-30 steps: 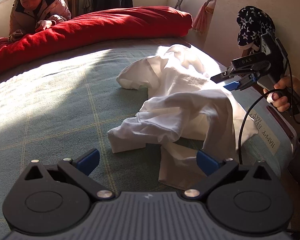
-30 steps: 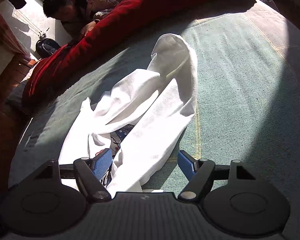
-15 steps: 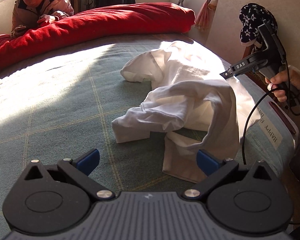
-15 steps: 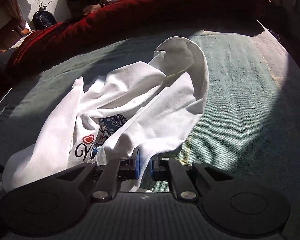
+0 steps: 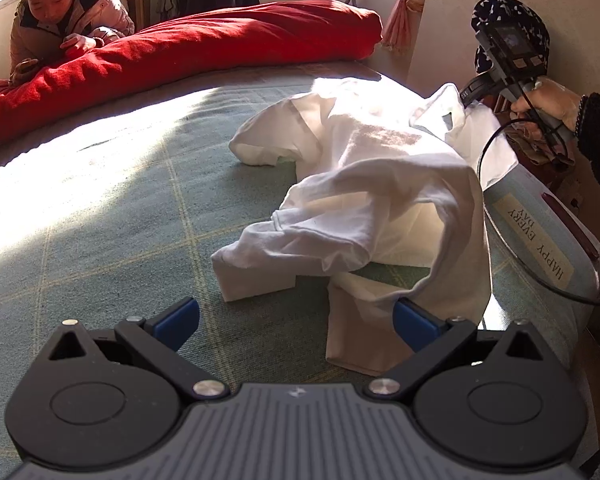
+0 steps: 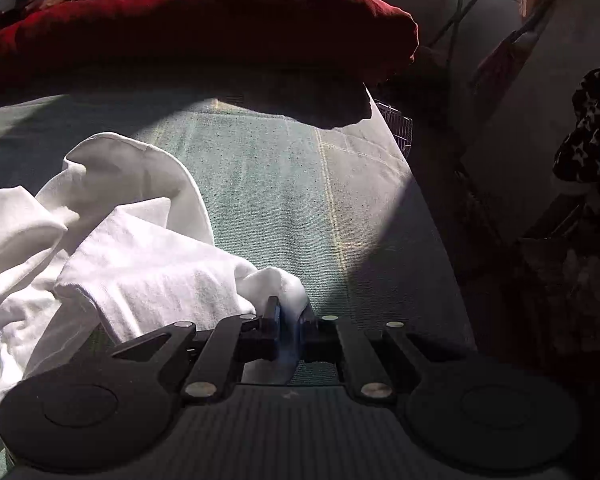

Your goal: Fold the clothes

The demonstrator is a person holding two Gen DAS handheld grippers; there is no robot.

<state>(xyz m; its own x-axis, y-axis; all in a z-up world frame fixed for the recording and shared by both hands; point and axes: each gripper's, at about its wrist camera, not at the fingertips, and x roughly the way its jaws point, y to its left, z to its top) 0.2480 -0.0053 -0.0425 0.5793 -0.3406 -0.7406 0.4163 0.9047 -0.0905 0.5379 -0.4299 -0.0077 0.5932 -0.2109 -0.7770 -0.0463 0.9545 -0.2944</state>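
White T-shirt [image 5: 380, 184] lies crumpled near the right edge of the green bed cover [image 5: 100, 220]. Right gripper [image 6: 290, 326] is pinched on a fold of the shirt's edge; left gripper [image 5: 296, 320] is spread wide and empty, just short of the near sleeve. Risk: the thin pinch slips if pulled hard, or the cloth slides off the bed edge. No containers in view.

Hard sunlight, deep shadows, fisheye-warped edges

place: home bedroom, probably | bed [image 5: 100, 216] | red duvet [image 5: 204, 44]
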